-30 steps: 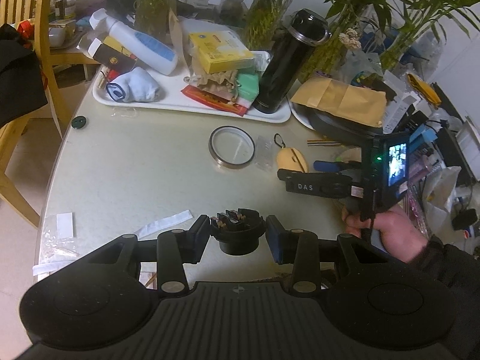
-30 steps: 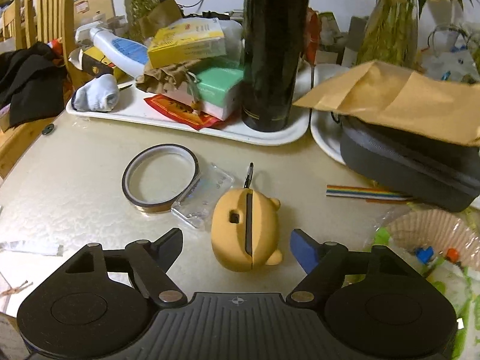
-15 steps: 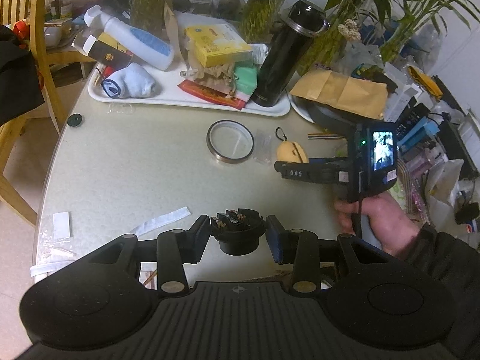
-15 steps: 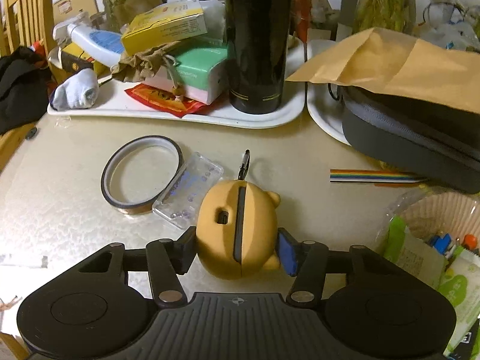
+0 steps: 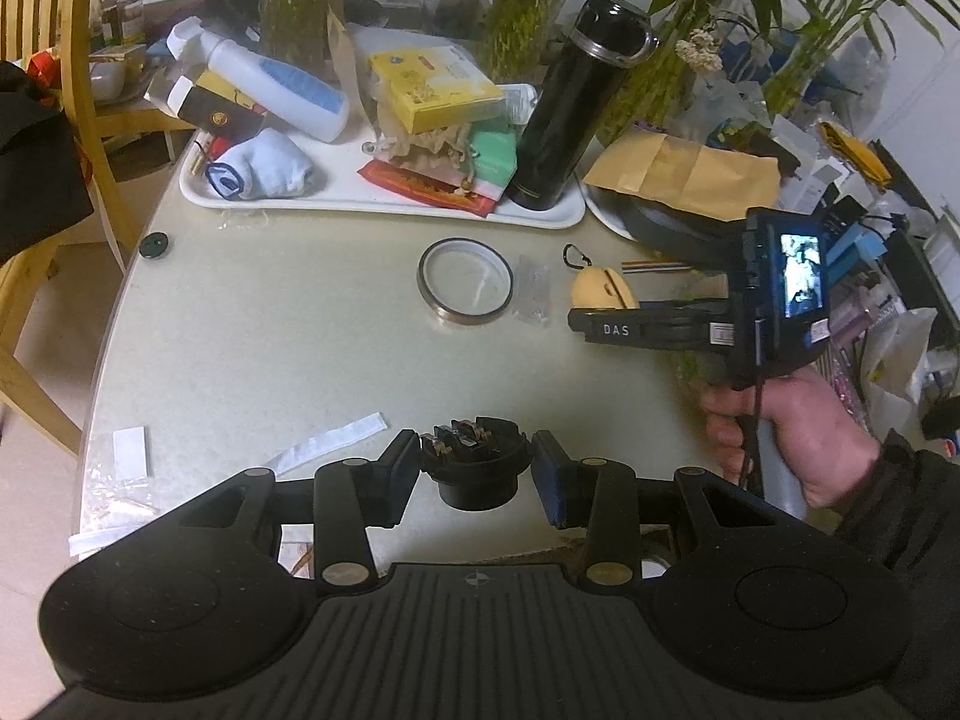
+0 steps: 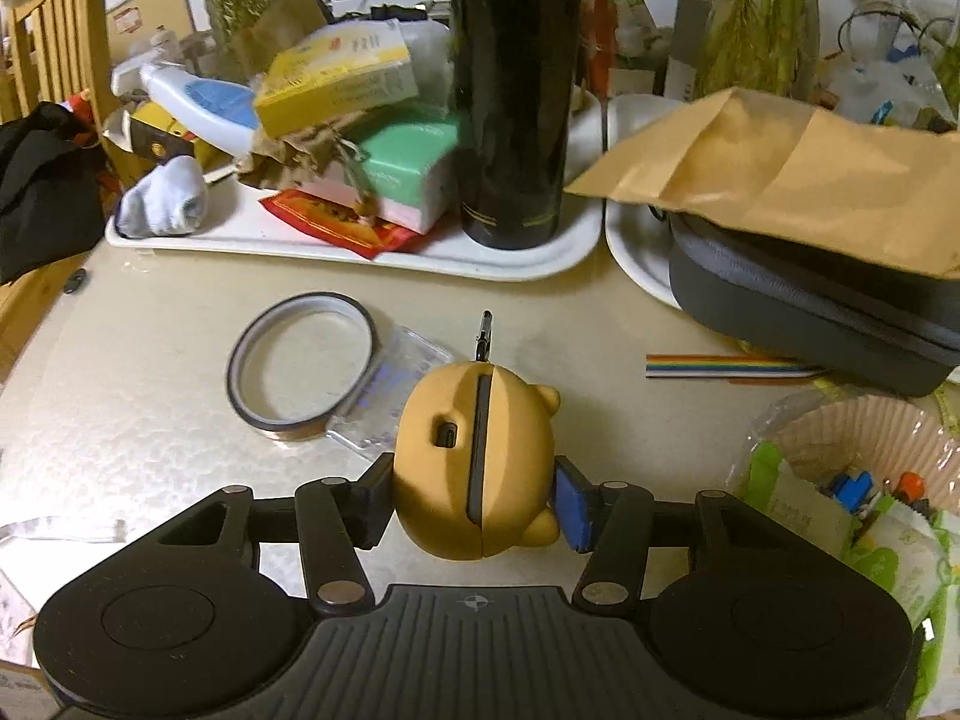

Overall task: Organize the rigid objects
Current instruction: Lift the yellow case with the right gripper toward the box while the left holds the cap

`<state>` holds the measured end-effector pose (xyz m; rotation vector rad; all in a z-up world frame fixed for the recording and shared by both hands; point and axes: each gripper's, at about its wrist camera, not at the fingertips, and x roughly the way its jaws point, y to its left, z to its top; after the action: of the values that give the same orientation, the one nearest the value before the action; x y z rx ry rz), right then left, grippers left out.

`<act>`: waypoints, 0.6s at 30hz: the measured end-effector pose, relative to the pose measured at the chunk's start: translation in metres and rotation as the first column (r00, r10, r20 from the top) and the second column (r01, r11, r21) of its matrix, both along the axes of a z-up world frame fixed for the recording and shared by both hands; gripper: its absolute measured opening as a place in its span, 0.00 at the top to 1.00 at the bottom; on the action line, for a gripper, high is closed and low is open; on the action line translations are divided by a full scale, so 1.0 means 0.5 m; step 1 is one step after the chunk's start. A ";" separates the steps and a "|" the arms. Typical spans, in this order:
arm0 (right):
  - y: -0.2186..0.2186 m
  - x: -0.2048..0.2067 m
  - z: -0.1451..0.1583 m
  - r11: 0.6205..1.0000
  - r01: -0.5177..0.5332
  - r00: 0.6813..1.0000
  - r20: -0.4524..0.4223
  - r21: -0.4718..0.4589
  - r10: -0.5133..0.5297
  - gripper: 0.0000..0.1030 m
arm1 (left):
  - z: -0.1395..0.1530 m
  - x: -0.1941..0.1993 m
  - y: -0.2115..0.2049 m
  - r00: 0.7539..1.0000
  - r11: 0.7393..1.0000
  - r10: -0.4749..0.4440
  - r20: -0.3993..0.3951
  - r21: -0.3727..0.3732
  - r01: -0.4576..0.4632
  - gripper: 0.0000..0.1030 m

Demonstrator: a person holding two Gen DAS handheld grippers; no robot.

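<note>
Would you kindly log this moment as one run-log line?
left hand-held gripper: shut on black round part | right hand-held gripper: jaws just closed onto yellow bear-shaped case | case on table

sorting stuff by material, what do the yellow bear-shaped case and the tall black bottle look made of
Yellow bear-shaped case: looks like soft silicone or rubber, matte, with rounded moulded ears and a dark seam; it could be a skin over a hard shell. Tall black bottle: probably coated metal or hard plastic, glossy, with reflections and thin gold rings near its base.
</note>
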<state>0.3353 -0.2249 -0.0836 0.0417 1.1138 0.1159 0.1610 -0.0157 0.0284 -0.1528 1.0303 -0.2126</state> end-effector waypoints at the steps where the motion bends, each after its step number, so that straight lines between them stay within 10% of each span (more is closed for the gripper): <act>1: 0.002 -0.001 0.006 1.000 -0.006 1.000 0.002 -0.001 0.006 0.45 | 0.000 0.000 0.000 1.000 1.000 0.000 0.001 0.002 0.000 0.61; 18: -0.003 -0.055 0.128 1.000 -0.006 0.999 0.036 0.021 0.006 0.45 | 0.000 -0.004 0.000 0.999 0.996 0.023 0.035 0.080 -0.026 0.61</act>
<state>0.3077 -0.2266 -0.0196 0.0548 1.0765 0.1334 0.1589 -0.0159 0.0284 -0.0882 1.0008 -0.1508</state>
